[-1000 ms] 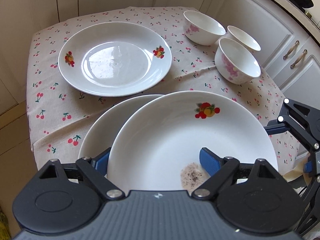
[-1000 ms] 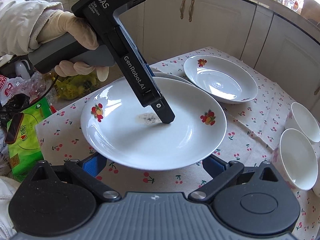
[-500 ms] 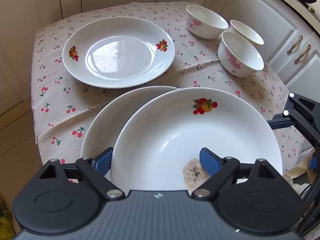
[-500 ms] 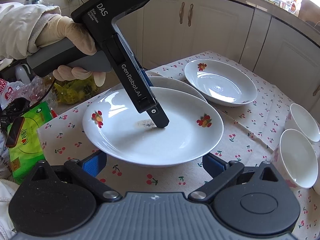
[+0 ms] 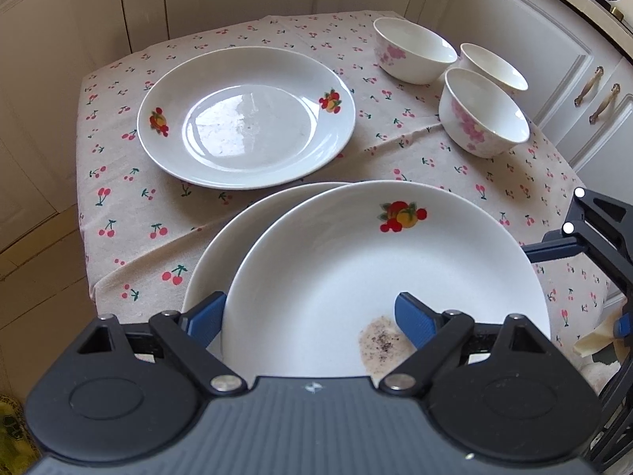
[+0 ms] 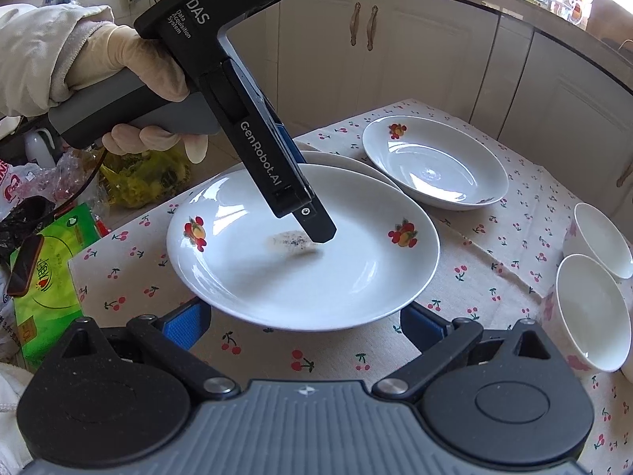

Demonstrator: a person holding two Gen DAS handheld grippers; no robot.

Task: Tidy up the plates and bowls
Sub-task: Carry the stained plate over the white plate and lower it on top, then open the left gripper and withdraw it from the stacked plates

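Here the left tool (image 5: 308, 312) grips the near rim of a glossy white plate (image 5: 379, 277), one blue ribbed finger (image 5: 411, 316) pressed on the upper face beside a speckled greyish smear (image 5: 379, 342), the other finger (image 5: 207, 314) down behind the rim; the jaws stand only as far apart as the rim lets them. The held plate is round and shallow, with a red and orange fruit print (image 5: 401, 215) near its far edge, and it overlaps a second white plate (image 5: 221, 253) lying under it on the worktop. From the right wrist view the same plate (image 6: 304, 261) sits tilted slightly over the cherry-printed cloth (image 6: 474, 245), with the left tool's black body (image 6: 253, 134) coming down onto it from a hand in a cream glove (image 6: 130, 63). The right tool (image 6: 302, 322) hovers just short of the plate's near edge, its blue-padded fingers spread wide and holding nothing. Farther back a third smooth plate (image 5: 245, 116), with two fruit prints, lies flat and apart from the pair. To the right stand three small round white bowls (image 5: 484, 113) with pink flower patterns, close together, two of them touching. The cloth (image 5: 130, 213) is a coarse beige weave, creased, draped over the worktop's corner. Pale panelled cabinet doors (image 6: 395, 39) with bronze handles ring the scene, and a green packet (image 6: 47, 273) lies at the left.
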